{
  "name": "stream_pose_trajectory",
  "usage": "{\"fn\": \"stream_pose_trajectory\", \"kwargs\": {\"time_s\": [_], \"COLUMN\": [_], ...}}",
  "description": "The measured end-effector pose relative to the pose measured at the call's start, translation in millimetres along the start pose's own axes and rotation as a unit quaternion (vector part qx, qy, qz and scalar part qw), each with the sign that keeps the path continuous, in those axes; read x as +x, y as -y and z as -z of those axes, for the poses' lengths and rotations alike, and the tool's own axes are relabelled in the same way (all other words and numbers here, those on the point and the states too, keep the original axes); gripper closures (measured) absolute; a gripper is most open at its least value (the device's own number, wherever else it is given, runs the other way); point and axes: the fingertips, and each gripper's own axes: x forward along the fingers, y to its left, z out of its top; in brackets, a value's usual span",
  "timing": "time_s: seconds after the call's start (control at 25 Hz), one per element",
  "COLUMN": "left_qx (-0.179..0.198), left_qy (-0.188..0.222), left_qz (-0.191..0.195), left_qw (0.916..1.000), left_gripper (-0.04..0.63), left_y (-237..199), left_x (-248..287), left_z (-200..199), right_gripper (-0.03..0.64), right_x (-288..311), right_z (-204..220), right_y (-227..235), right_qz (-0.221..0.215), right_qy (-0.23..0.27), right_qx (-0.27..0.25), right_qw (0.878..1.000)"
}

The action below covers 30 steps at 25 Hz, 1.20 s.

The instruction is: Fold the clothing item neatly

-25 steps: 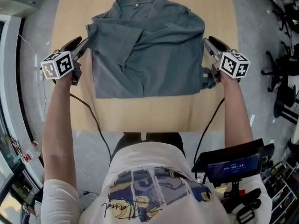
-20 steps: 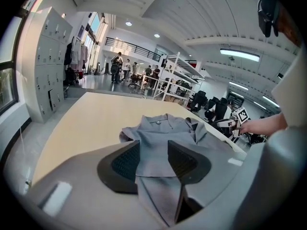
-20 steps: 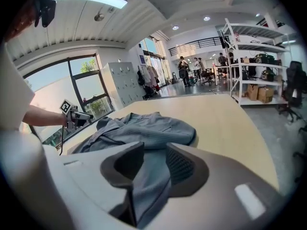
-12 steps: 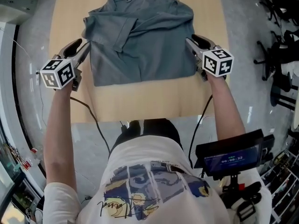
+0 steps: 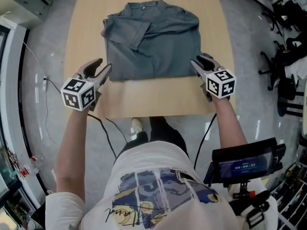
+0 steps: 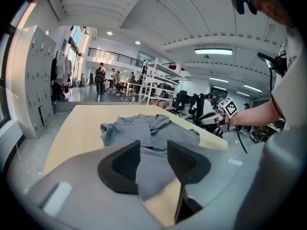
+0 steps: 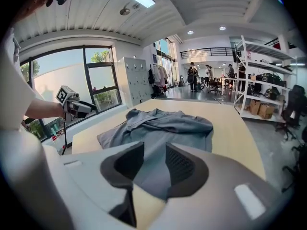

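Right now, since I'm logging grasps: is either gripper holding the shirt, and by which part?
Nothing is held. The left gripper and right gripper both have their jaws apart, not pressing on the shirt, at its near corners.

Light is bright and even for me: ceiling strips (image 6: 213,51) overhead, daylight from a window (image 7: 62,80). The shirt (image 5: 153,47) casts only a thin soft shadow. Gripper views bulge fisheye, corners black; head view bends at edges.
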Motion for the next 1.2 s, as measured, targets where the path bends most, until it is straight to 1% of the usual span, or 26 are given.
{"fn": "stream_pose_trajectory", "kwargs": {"time_s": [0.24, 0.36, 0.52, 0.64, 0.88, 1.04, 1.2], "left_qx": [0.015, 0.021, 0.042, 0.048, 0.056, 0.039, 0.030], "left_qy": [0.004, 0.007, 0.009, 0.010, 0.009, 0.018, 0.025], "left_qz": [0.029, 0.048, 0.069, 0.079, 0.097, 0.108, 0.105], "left_qw": [0.9995, 0.9986, 0.9967, 0.9957, 0.9937, 0.9933, 0.9937], "left_gripper": [0.420, 0.431, 0.443, 0.458, 0.484, 0.511, 0.512], "left_y": [51, 74, 118, 154, 234, 288, 329], "left_x": [-45, -66, -94, -109, -140, -164, -179], "left_z": [26, 35, 48, 59, 84, 95, 104], "right_gripper": [0.485, 0.485, 0.491, 0.499, 0.503, 0.506, 0.509], "right_x": [-48, -73, -111, -135, -181, -216, -252], "right_z": [20, 30, 42, 57, 90, 113, 134], "right_y": [-48, -78, -119, -144, -195, -228, -250], "right_qz": [0.021, 0.029, 0.035, 0.024, -0.014, -0.043, -0.053], "right_qy": [0.021, 0.027, 0.044, 0.049, 0.051, 0.051, 0.059], "right_qx": [0.012, 0.001, -0.015, -0.019, -0.037, -0.039, -0.040], "right_qw": [0.999, 0.999, 0.998, 0.998, 0.998, 0.997, 0.996]}}
